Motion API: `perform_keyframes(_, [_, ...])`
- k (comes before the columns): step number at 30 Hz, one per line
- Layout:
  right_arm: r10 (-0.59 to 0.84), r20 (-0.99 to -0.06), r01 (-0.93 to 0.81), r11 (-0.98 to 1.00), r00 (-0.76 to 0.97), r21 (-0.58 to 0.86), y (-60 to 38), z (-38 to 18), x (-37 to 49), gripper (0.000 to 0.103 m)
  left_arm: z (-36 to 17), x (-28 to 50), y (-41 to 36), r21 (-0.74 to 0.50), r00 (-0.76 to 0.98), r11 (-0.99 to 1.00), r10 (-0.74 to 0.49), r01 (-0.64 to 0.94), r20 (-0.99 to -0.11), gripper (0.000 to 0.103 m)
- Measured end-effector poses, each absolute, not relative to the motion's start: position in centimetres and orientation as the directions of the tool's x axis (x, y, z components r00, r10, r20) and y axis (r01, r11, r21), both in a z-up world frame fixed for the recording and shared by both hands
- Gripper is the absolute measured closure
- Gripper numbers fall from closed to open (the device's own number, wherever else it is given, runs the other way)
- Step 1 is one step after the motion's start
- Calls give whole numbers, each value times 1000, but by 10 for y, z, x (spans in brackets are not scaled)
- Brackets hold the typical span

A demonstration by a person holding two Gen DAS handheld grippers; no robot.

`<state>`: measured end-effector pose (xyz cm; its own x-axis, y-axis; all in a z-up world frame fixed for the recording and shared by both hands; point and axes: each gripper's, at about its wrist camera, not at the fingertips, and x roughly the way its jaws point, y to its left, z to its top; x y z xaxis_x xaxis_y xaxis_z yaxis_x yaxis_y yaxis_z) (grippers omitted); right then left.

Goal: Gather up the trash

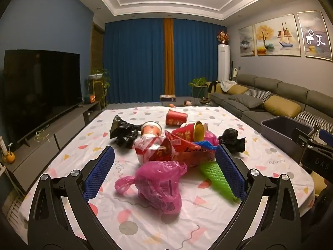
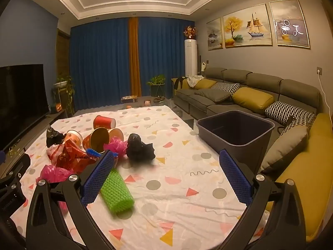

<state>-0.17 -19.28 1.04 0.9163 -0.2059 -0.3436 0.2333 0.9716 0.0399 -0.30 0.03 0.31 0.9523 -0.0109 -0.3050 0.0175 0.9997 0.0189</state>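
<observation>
Trash lies heaped on the patterned tablecloth (image 1: pixel 145 225): a pink plastic bag (image 1: pixel 158 185), a green foam net sleeve (image 1: pixel 216 179), red wrappers (image 1: pixel 179 150), red paper cups (image 1: pixel 175 117), and two crumpled black bags (image 1: pixel 124 131) (image 1: pixel 233 139). My left gripper (image 1: pixel 164 173) is open above the table, its blue pads either side of the pink bag. My right gripper (image 2: pixel 166 175) is open and empty, with the green sleeve (image 2: pixel 116 191) by its left finger and a black bag (image 2: pixel 139 148) beyond. A dark grey bin (image 2: pixel 235 129) stands at the table's right edge.
A grey sofa (image 2: pixel 249 95) with yellow and patterned cushions runs along the right. A TV (image 1: pixel 39 83) on a low cabinet stands at left. Blue curtains, plants and a white floor unit are at the back. The right gripper's body shows in the left wrist view (image 1: pixel 312 152).
</observation>
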Motion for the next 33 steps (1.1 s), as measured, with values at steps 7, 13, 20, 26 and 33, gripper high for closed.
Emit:
perform_keyframes(7, [-206,-340,234,971,917,41,-193,10,-2,5,3,-2,1,15,952,1000,-12,18,-307,7])
perform_keyframes(13, [-206,-339,233,972,918,41,-193,10,-2,5,3,-2,2,13,952,1000,-13,18,-307,7])
perform_keyframes(20, [-207,-336,233,972,919,40,-193,11,-2,5,4,-2,3,9,952,1000,-12,16,-307,7])
perform_keyframes(26, [-206,-334,232,972,920,40,-192,11,-3,5,4,-2,3,8,952,1000,-13,16,-306,7])
perform_keyframes(33, [-205,-334,232,972,920,40,-192,11,-3,5,4,-2,4,7,952,1000,-14,16,-306,7])
